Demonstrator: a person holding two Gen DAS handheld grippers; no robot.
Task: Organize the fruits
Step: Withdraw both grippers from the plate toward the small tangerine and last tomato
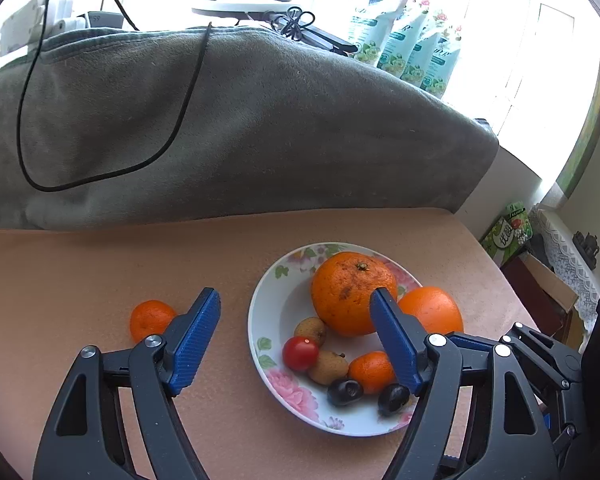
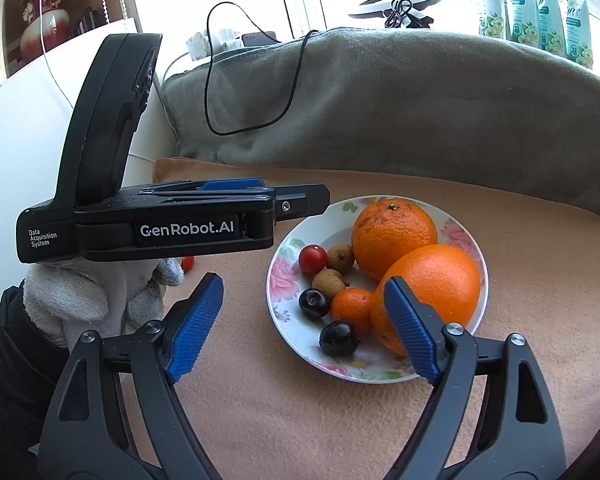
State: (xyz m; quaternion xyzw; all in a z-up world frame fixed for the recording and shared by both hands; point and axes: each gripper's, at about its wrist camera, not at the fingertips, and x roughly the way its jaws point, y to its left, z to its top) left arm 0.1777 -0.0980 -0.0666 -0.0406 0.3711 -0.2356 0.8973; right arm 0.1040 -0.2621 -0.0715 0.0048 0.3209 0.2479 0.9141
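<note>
While both hover level, left gripper (image 1: 296, 312) and right gripper (image 2: 304, 300) gape (empty) over the plate (image 2: 278, 300).

Two wrist views, both close above the flowered plate (image 1: 260, 312).
We look forward and down along each gripper's jaws; both views share the plate (image 2: 276, 308) and grey cushion (image 1: 260, 120), and ours on the right catches the left gripper (image 2: 204, 216) side-on.

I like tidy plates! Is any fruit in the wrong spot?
Yes. One small orange sits alone on the peach cloth, left of the flowered plate, while the other fruit is on the plate. The big orange also has rough brown marks on its skin. Both grippers are open and empty.
</note>
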